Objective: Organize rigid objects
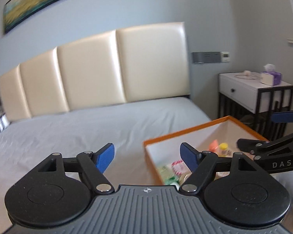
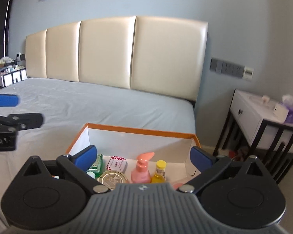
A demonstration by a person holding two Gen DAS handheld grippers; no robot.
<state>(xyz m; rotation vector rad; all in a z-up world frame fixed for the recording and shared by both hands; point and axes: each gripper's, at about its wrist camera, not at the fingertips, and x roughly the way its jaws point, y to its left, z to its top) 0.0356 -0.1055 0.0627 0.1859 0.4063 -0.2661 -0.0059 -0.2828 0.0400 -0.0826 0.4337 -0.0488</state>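
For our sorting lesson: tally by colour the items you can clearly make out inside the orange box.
Pink: 1, pump bottle
Yellow: 1, small bottle
Green: 1, bottle
White with red spots: 1, small box
Gold: 1, round tin
Total: 5; others may be hidden behind the claw.

Left gripper [image 1: 147, 156] is spread wide, nothing in it, hanging over the bed [image 1: 78, 128]. Orange box [image 1: 185, 134] sits at the bed's right edge, blurry bottles inside, right gripper [image 1: 263, 130] over it.
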